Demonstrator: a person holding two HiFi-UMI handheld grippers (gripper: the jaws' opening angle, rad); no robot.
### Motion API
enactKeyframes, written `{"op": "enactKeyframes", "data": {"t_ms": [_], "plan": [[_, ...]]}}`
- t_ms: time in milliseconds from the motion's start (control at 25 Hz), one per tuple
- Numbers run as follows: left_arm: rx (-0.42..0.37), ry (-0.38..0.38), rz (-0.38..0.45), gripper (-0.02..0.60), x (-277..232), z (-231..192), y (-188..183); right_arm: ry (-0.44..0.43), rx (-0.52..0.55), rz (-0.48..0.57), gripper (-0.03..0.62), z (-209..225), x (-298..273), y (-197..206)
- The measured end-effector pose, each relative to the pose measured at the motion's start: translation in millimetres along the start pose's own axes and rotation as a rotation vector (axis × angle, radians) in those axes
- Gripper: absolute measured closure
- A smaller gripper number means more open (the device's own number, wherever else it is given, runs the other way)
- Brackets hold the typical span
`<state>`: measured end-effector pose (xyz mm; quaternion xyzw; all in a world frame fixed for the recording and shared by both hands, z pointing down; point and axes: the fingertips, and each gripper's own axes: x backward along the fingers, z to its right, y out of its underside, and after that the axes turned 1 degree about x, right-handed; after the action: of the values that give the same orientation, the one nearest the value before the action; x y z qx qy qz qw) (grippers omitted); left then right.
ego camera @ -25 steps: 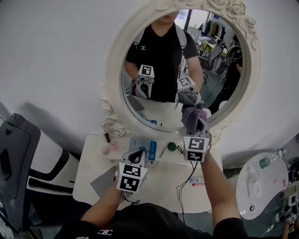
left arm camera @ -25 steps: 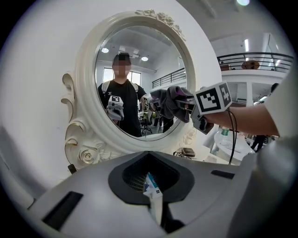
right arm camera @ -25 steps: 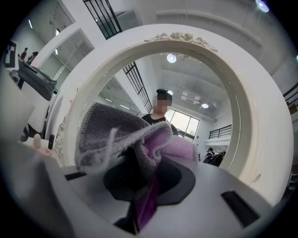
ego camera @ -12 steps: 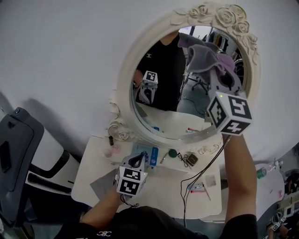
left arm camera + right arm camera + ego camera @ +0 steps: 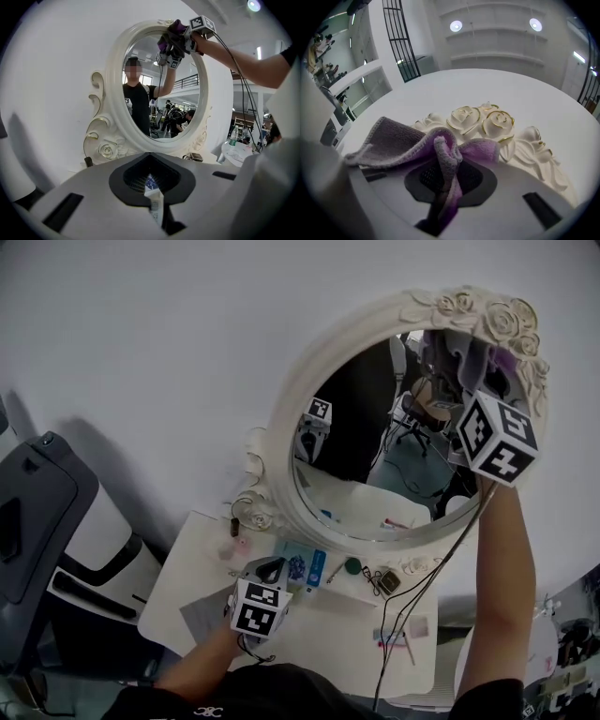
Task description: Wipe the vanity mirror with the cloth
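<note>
- The right gripper (image 5: 466,371) holds its jaws closed on a bunched fold of the soft purple-grey cloth (image 5: 417,140), at the top edge of the oval mirror (image 5: 375,456).
- The left gripper (image 5: 270,570) hangs low over the table (image 5: 319,620), jaws together and empty.
- The cloth's stitched hem may snag on the gilt-edged carved roses (image 5: 487,122), and a hard push this high may rock the mirror.

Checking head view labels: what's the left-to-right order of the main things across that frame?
Dark grey unit → left tool → blue box → green round item → right tool shut on the cloth. The mirror spans several, so it's left out.
</note>
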<state>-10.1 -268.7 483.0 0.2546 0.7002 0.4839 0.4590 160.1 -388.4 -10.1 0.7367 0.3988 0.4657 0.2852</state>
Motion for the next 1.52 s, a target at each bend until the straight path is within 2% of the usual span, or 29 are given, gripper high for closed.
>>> {"op": "enactKeyframes", "data": {"t_ms": [200, 320, 440, 600, 800, 920, 1160, 1440, 1520], "plan": [[0.01, 0.018, -0.002, 0.584, -10, 4, 2, -0.02, -0.051, 0.036, 0.546, -9, 0, 2], [0.001, 0.038, -0.016, 0.584, -17, 11, 4, -0.033, -0.046, 0.07, 0.546, -20, 7, 11], [-0.011, 0.055, -0.033, 0.584, -22, 18, 9, -0.041, 0.032, 0.083, 0.546, -38, 19, 29], [-0.018, 0.06, -0.05, 0.584, -22, 21, 14, -0.08, 0.102, 0.051, 0.546, -65, 35, 59], [-0.007, 0.055, -0.069, 0.584, -22, 15, 21, -0.156, 0.184, 0.011, 0.546, -113, 63, 112], [-0.004, 0.058, -0.073, 0.584, -22, 14, 22, -0.235, 0.244, -0.034, 0.547, -149, 84, 156], [-0.009, 0.058, -0.057, 0.584, -17, 17, 17, -0.418, 0.298, -0.191, 0.547, -211, 132, 248], [-0.011, 0.033, -0.031, 0.584, -7, 10, 12, -0.545, 0.408, -0.344, 0.546, -238, 163, 303], [-0.011, 0.035, -0.034, 0.584, -4, 11, 13, -0.556, 0.42, -0.386, 0.546, -240, 169, 309]]}}
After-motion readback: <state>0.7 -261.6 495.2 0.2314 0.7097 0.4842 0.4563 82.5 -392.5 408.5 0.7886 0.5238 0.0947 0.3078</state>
